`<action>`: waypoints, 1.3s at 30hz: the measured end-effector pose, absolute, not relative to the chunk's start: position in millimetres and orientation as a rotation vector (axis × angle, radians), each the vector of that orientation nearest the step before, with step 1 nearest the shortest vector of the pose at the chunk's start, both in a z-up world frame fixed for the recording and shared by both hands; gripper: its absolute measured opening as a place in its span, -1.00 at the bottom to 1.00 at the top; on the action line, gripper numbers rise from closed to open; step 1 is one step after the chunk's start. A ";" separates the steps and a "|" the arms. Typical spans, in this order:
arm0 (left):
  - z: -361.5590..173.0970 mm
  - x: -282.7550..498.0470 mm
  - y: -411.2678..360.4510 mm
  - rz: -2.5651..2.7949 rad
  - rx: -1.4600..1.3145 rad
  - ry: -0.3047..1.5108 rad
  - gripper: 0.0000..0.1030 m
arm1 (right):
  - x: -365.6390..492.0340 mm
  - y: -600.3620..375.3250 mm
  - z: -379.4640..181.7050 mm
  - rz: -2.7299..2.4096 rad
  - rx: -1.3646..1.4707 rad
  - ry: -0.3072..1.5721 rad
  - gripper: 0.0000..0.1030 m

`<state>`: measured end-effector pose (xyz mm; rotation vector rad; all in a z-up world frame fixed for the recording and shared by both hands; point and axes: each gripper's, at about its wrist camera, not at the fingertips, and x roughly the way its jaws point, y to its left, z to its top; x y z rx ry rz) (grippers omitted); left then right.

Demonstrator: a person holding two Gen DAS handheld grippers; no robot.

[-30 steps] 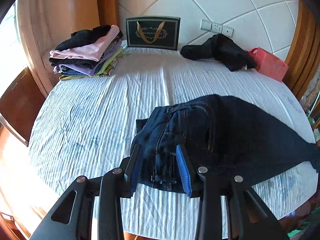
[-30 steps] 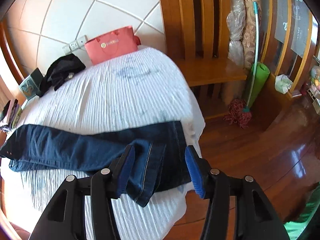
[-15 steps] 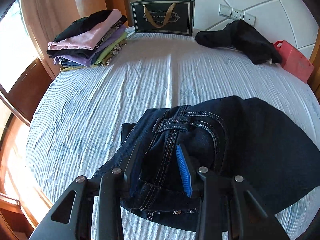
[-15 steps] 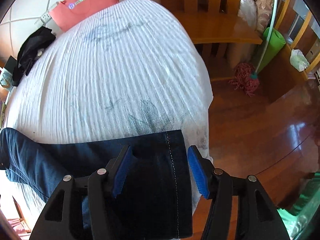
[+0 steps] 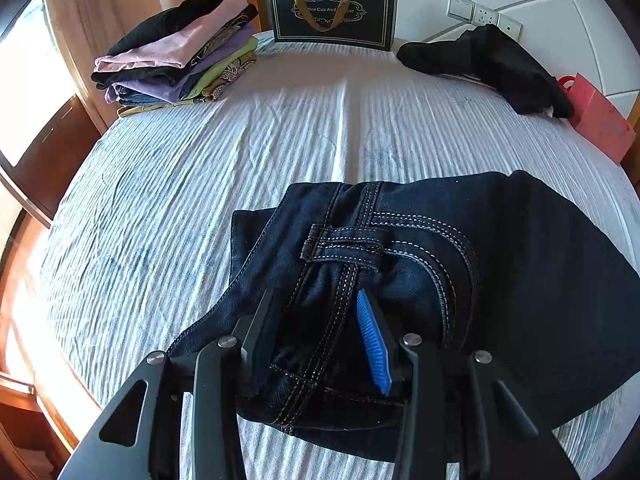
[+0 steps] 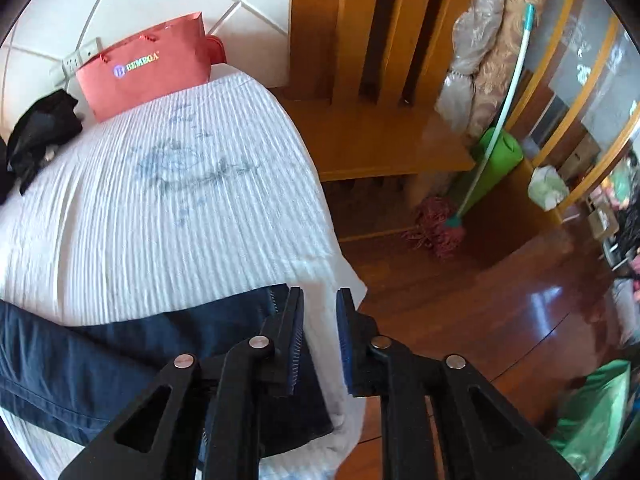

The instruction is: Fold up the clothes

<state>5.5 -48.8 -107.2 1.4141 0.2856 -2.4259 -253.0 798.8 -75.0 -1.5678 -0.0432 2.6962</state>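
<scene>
Dark blue jeans (image 5: pixel 460 264) lie across the white ribbed bedcover (image 5: pixel 240 152). My left gripper (image 5: pixel 316 300) has its fingers either side of the waistband near a belt loop, and the bunched denim fills the gap. In the right wrist view the jeans' leg end (image 6: pixel 160 356) lies at the bed's right edge. My right gripper (image 6: pixel 318 300) sits just past the hem with a narrow gap between its fingers, over the sheet edge, with no cloth between them.
A stack of folded clothes (image 5: pixel 180 56) sits at the far left. A dark gift bag (image 5: pixel 332 8), a black garment (image 5: pixel 488 64) and a red bag (image 6: pixel 148 68) stand by the headboard. The wooden floor (image 6: pixel 480 320), a mop (image 6: pixel 436 232) and a bench lie right of the bed.
My left gripper has moved deeper onto the waistband and closed in on it. My right gripper has narrowed and slid right, off the leg hem to the bed edge.
</scene>
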 end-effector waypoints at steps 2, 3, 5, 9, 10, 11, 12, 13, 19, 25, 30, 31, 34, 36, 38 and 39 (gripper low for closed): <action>-100.1 8.5 -50.4 -2.443 1.418 0.320 -0.22 | -243.3 789.7 -74.9 2.744 -1.616 -0.025 0.07; -94.5 10.7 -51.1 -2.457 1.414 0.335 -0.22 | -239.2 782.9 -75.1 2.753 -1.647 -0.047 0.09; -72.9 19.1 -52.6 -2.506 1.373 0.331 -0.22 | -227.6 774.6 -73.4 2.757 -1.679 -0.085 0.09; -38.5 35.5 -66.0 -2.540 1.299 0.286 0.34 | -209.3 775.4 -60.1 2.758 -1.674 -0.038 0.09; -35.6 39.0 -70.4 -2.535 1.290 0.280 0.38 | -206.9 776.4 -56.2 2.756 -1.671 -0.018 0.09; -34.5 41.9 -74.8 -2.525 1.287 0.279 0.40 | -205.1 776.9 -52.1 2.753 -1.666 0.000 0.09; -37.1 43.3 -79.0 -2.507 1.296 0.291 0.41 | -203.5 776.6 -48.0 2.753 -1.665 0.026 0.09; -40.6 44.1 -83.0 -2.488 1.306 0.304 0.41 | -202.2 775.7 -43.9 2.757 -1.669 0.061 0.09; -80.0 30.9 -82.3 -2.455 1.425 0.350 0.41 | -193.2 760.7 -38.6 2.716 -1.770 0.275 0.09; -105.7 16.8 -60.6 -2.480 1.526 0.262 0.41 | -181.3 752.4 -48.4 2.637 -1.817 0.376 0.09; -108.1 14.7 -62.4 -2.498 1.523 0.272 0.41 | -180.4 738.8 -60.9 2.600 -1.811 0.446 0.09; -108.2 14.5 -63.7 -2.501 1.525 0.275 0.41 | -182.5 735.6 -64.6 2.588 -1.809 0.466 0.09; -107.9 14.5 -65.8 -2.513 1.531 0.263 0.41 | -193.5 725.7 -79.5 2.532 -1.798 0.478 0.09; -108.3 14.3 -66.4 -2.521 1.536 0.255 0.41 | -200.3 718.9 -90.7 2.493 -1.797 0.463 0.09; -109.8 13.9 -68.1 -2.523 1.543 0.259 0.41 | -204.1 712.0 -104.0 2.460 -1.819 0.396 -0.72; -110.8 13.5 -68.8 -2.519 1.547 0.263 0.38 | -205.9 708.5 -110.6 2.443 -1.829 0.364 -0.89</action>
